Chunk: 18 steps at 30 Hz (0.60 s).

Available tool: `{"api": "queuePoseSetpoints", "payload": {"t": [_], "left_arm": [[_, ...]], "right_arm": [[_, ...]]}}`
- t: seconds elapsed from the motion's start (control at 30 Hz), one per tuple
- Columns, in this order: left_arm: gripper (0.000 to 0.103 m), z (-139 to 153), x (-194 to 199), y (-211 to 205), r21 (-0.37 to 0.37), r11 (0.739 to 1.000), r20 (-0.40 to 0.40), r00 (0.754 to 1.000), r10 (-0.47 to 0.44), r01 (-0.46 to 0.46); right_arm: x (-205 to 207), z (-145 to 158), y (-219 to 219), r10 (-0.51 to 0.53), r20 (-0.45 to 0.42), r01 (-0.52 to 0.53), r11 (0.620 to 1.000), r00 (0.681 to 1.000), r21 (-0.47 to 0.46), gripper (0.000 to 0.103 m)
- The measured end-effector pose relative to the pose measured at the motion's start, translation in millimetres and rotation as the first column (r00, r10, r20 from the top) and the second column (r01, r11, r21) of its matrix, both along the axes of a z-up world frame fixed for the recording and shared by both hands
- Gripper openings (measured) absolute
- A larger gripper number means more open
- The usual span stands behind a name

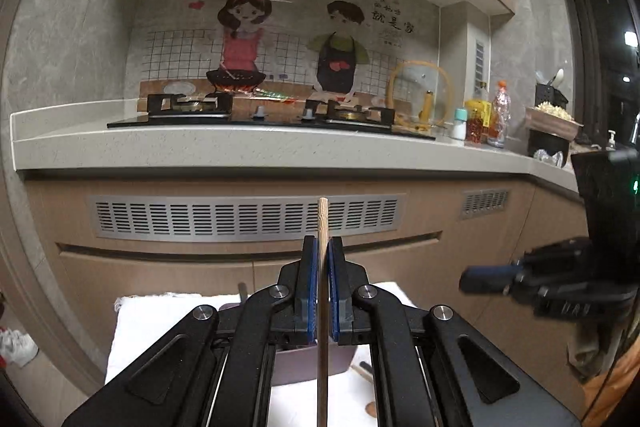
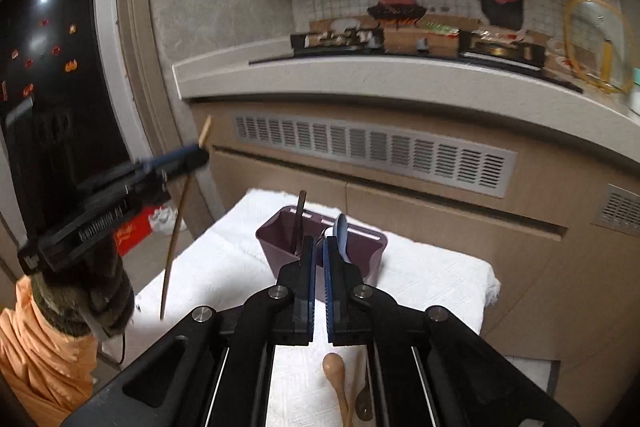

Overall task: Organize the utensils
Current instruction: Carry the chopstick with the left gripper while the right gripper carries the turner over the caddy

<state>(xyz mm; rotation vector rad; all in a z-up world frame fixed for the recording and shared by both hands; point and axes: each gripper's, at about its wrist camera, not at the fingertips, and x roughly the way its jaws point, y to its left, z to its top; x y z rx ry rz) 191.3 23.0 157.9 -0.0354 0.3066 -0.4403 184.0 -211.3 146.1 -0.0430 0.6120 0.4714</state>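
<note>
A white cloth covers the tabletop at the centre of the right wrist view, in front of the kitchen counter. On the cloth stands one mauve utensil holder, upright, already holding two things: a dark-handled utensil at its left and a pale blue spoon at its right.

The left gripper has its fingers clamped on a single wooden chopstick, which stands nearly upright in the lower centre of the left wrist view; from the right wrist view it hangs at the left of the frame, above the cloth's left edge and clear of the holder. The right gripper is at the bottom centre, its fingers drawn almost together with nothing between them.

Two utensils lie loose on the cloth at the bottom of the frame: one wooden spoon and, just right of it, one darker slim spoon.

The chopstick looks light, stiff and smooth, so it may pivot in a narrow grip; holding it near the thick upper end suits dropping the tip into the holder. The spoons, I judge, are best taken by their handles.
</note>
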Motion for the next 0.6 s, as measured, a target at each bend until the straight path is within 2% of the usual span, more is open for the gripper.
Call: {"api": "queuePoseSetpoints", "payload": {"t": [0.07,0.17,0.23,0.33,0.37,0.4,0.47,0.53,0.6], "left_arm": [[0.005,-11,4,3,0.006,1.000,-0.021,1.000,0.004,-0.004],[0.005,-45,13,5,-0.012,1.000,-0.115,0.993,0.001,-0.003],[0.005,-64,18,7,-0.014,1.000,-0.152,0.988,0.017,-0.020],[0.005,-86,17,10,-0.026,0.999,-0.162,0.986,0.038,-0.043],[0.005,-90,18,11,-0.034,0.999,-0.168,0.985,0.034,-0.040],[0.005,-92,18,11,-0.039,0.998,-0.171,0.985,0.033,-0.040],[0.005,-94,19,13,-0.036,0.999,-0.163,0.986,0.032,-0.039],[0.005,-95,17,16,-0.017,0.999,-0.138,0.989,0.045,-0.048],[0.005,-95,15,20,-0.016,0.998,-0.121,0.991,0.054,-0.057]], "right_arm": [[7,-14,6,0.002,-0.039,-0.004,0.999,0.999,-0.042,0.004],[19,-52,1,-0.026,-0.133,0.018,0.998,0.991,-0.064,0.005],[28,-82,-12,-0.084,-0.204,0.066,0.994,0.975,-0.090,0.006],[43,-132,-39,-0.215,-0.341,0.193,0.976,0.915,-0.096,0.024],[47,-151,-47,-0.274,-0.370,0.253,0.962,0.888,-0.104,0.035],[49,-164,-51,-0.319,-0.382,0.300,0.947,0.867,-0.112,0.045],[54,-187,-55,-0.393,-0.403,0.380,0.918,0.826,-0.115,0.054],[65,-208,-56,-0.455,-0.436,0.457,0.883,0.777,-0.107,0.054],[76,-216,-52,-0.486,-0.441,0.492,0.863,0.754,-0.111,0.054]]}}
